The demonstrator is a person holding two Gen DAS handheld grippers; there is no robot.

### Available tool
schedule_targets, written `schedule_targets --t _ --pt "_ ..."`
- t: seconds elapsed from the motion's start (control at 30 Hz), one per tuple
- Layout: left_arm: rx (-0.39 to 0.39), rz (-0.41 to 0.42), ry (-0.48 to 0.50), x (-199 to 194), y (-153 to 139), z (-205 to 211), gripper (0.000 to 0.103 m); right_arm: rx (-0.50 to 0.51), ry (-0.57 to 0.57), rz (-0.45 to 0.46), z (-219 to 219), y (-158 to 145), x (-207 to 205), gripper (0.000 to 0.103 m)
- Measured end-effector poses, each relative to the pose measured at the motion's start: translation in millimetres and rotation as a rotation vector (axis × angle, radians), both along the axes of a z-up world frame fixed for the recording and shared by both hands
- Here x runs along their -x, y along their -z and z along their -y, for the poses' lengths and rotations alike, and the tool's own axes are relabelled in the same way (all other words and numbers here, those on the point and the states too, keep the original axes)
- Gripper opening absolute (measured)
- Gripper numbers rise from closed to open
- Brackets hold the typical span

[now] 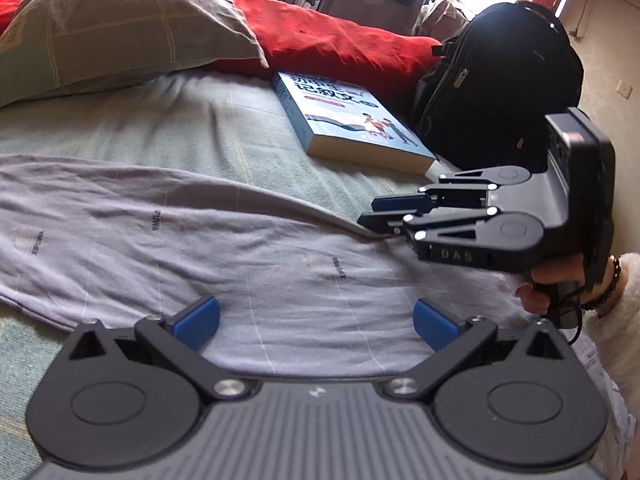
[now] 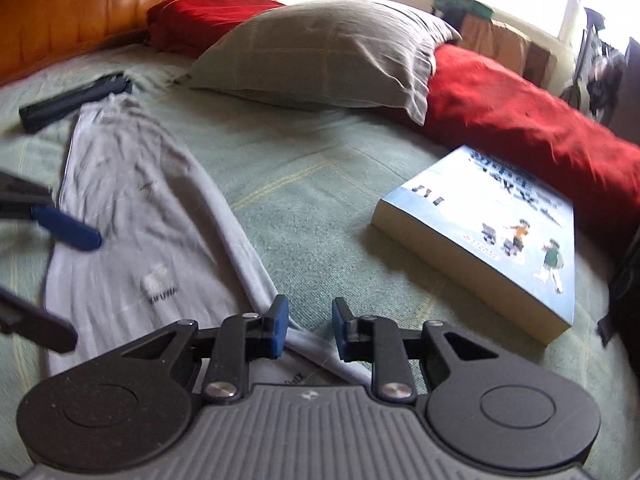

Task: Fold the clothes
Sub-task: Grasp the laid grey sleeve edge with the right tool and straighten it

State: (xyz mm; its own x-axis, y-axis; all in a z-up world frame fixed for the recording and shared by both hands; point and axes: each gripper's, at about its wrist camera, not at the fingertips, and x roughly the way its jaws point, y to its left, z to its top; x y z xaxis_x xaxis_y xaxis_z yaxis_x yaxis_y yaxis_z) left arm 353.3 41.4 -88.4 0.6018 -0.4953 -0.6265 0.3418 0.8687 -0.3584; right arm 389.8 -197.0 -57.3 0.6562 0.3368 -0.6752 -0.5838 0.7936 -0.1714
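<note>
A light grey garment [image 1: 200, 232] with small printed words lies stretched out flat along the green bed sheet [image 1: 192, 132]. My left gripper [image 1: 316, 320] hovers over its near edge, open wide, with nothing between the blue pads. My right gripper [image 1: 368, 211], held by a hand [image 1: 552, 276], sits low at the garment's far edge with its jaws a little apart. In the right wrist view the right gripper [image 2: 310, 328] is open narrowly, and the garment's [image 2: 132, 208] folded edge runs under its left pad. The left gripper [image 2: 84, 290] shows open at the left border.
A blue paperback book [image 2: 492, 240] lies on the sheet right of the garment, with a black backpack [image 1: 500, 80] behind it. A grey pillow [image 2: 332, 52] and a red blanket [image 2: 520, 120] line the far side. A dark folded item [image 2: 72, 100] lies beyond the garment's far end.
</note>
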Motion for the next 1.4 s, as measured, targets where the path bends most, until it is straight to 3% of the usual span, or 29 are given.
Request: schedule_targets --t 0.33,0.43,0.57,0.63,0.8,0.83,0.87,0.97,1.07,1.2,1.3,1.37,1.4 --pt "0.000 0.018 -0.002 0.5 3.3 0.0 0.102 0.050 -0.072 0.062 -4.1 5.6 18.9 0.027" --pt "-0.010 0.028 0.003 1.8 3.9 1.2 0.102 0.088 -0.099 0.071 -11.8 10.1 24.5 0.009" --pt "-0.027 0.038 0.007 2.4 4.2 3.2 0.102 0.112 -0.082 0.101 -15.5 5.0 17.9 0.003" --pt "-0.039 0.043 0.009 2.8 4.4 4.9 0.102 0.104 0.009 0.126 -10.0 1.7 -0.1 0.003" --pt "-0.051 0.051 0.016 4.1 4.6 5.7 0.102 0.038 0.126 0.058 6.3 -2.4 -28.8 0.005" --pt "-0.046 0.048 0.018 4.2 3.5 4.6 0.102 0.006 0.129 0.049 10.6 -8.2 -26.8 0.011" --pt "-0.035 0.042 0.018 3.6 1.4 2.9 0.102 -0.033 0.123 0.030 15.3 -14.4 -25.1 0.024" --pt "-0.008 0.026 0.014 0.8 -0.7 -1.6 0.102 -0.131 0.076 -0.010 26.3 -25.5 -19.8 0.035" --pt "0.012 0.013 0.010 -2.3 0.4 -5.4 0.102 -0.117 0.054 -0.020 25.9 -24.7 -14.9 0.035" --pt "0.017 0.010 0.008 -3.9 2.0 -6.5 0.102 -0.023 0.020 -0.021 16.3 -5.3 -10.3 0.034" --pt "0.008 0.015 0.011 -3.6 3.1 -5.9 0.102 0.041 -0.004 0.020 7.3 8.1 -0.8 0.030" --pt "0.013 0.016 0.011 -3.7 3.5 -6.9 0.102 0.073 -0.029 0.043 1.2 10.8 5.9 0.007" --pt "0.016 0.016 0.011 -3.6 3.7 -7.6 0.102 0.104 -0.045 0.061 -4.1 11.9 9.2 0.004"
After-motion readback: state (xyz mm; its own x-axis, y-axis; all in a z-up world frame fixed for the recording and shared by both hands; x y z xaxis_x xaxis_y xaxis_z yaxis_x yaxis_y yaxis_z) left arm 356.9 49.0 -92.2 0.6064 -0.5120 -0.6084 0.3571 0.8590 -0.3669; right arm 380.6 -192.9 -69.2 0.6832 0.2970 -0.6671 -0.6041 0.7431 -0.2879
